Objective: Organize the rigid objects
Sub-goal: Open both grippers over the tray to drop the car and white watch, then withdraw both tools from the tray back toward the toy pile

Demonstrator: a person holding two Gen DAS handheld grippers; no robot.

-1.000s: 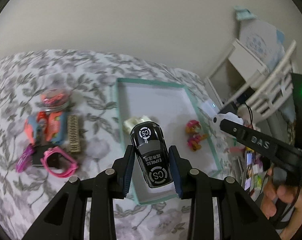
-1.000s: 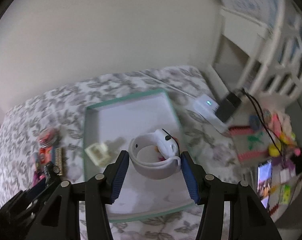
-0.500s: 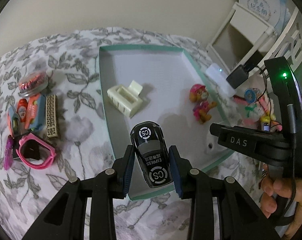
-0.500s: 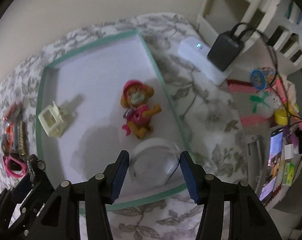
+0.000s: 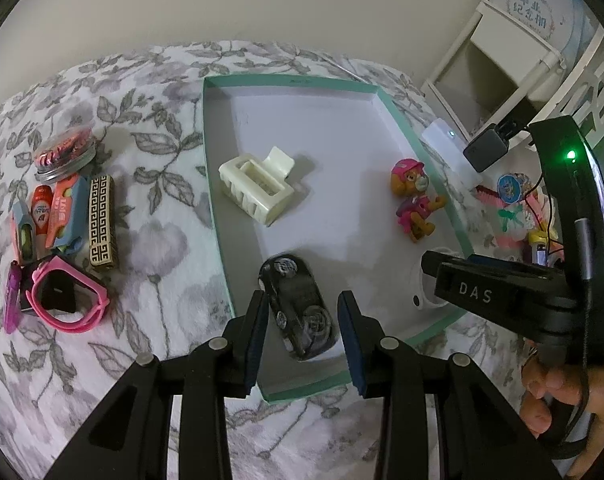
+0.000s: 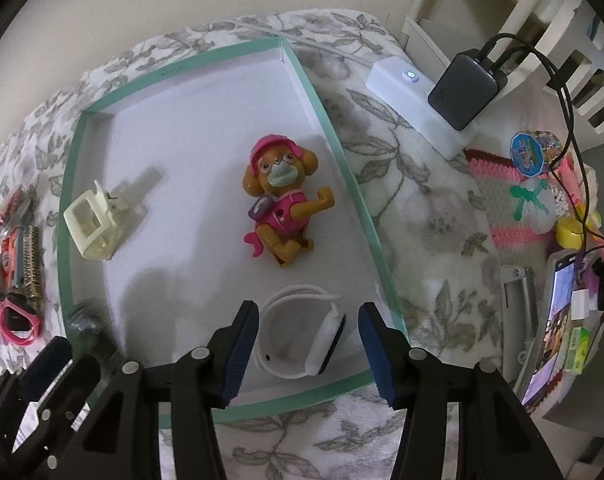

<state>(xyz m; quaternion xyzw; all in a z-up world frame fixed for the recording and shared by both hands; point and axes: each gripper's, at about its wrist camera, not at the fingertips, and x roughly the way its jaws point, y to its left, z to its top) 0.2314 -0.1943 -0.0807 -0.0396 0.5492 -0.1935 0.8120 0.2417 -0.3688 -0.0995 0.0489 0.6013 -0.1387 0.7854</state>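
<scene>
On a bed covered with a grey flowered blanket lies a shallow green-edged tray, and nearest to the cameras the left gripper stands spread around the black toy car, blurred at the tray's near left corner, while the right gripper is spread around the white watch at the near right. Both things look light, stiff and smooth, best pinched across their narrow sides. Half a second ago the car was clamped between the pads; farther in, the cream hair clip and the pink dog figure lie as before.
</scene>
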